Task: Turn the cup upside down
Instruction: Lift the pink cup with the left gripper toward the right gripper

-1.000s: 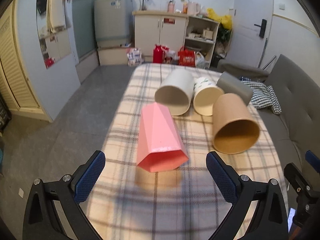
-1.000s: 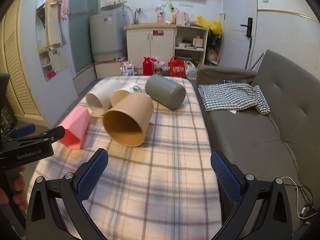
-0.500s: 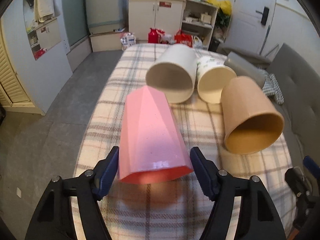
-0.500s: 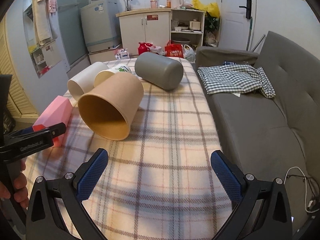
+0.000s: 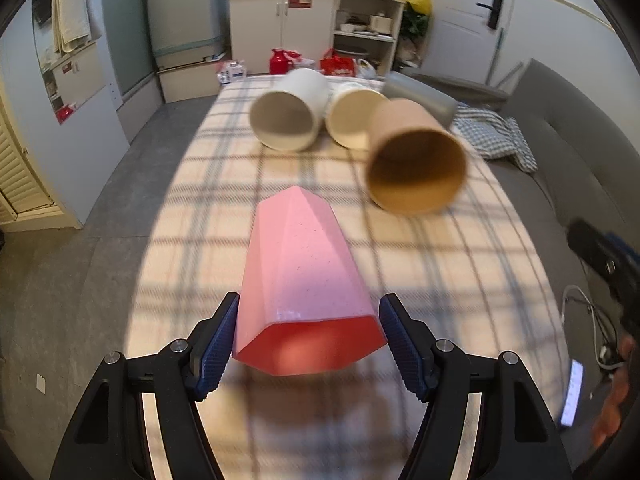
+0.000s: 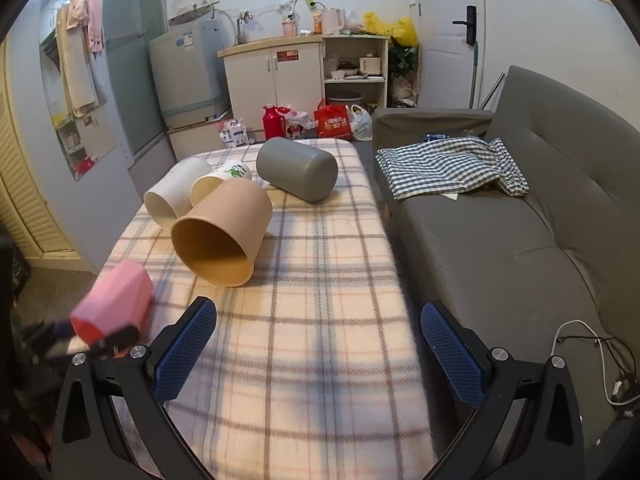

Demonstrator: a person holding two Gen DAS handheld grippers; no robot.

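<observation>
Between left hand-held gripper (image 5: 306,346) pads: pink cup (image 5: 302,276)

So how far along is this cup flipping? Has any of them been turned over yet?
None is turned over yet: the brown cup, white cup and grey cup lie on their sides. In hand: the left gripper is shut on the pink cup, mouth toward the camera. Left: tipping it mouth-down onto the plaid cloth. The right gripper is open, holding nothing.

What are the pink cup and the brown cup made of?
The pink cup looks like hard plastic: flat facets, smooth and glossy at the rim. The brown cup looks like kraft paper: matte, thin wall. Neither is certain.
</observation>
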